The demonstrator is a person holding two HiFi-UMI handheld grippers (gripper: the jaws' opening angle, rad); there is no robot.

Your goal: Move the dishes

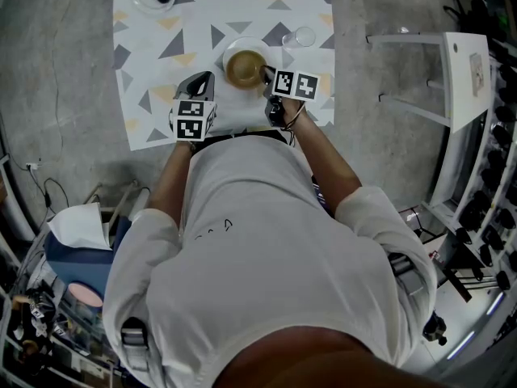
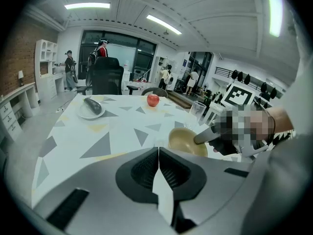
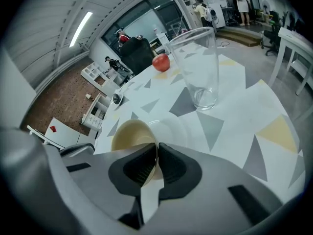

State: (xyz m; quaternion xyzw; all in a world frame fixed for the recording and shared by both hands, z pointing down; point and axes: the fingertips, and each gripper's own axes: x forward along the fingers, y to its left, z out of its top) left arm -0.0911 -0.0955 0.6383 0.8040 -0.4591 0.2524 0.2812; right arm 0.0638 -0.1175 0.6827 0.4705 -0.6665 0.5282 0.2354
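The tan bowl [image 1: 245, 67] is pinched at its near rim by the right gripper [image 1: 266, 76], with the fingers of the left gripper [image 1: 200, 81] pressed together empty at lower left.

Bright, even; ceiling strip lights [image 2: 87, 6] overhead; fisheye warp + dark vignette @ edges.

glass [image 1: 304, 36] stands close right of bowl [image 1: 246, 67]; bare tablecloth [image 1: 186, 23] left; plate [image 1: 140, 3] far corner.

The tumbler [image 3: 195, 67] is clear glass, the bowl [image 3: 128, 133] glossy (smooth).
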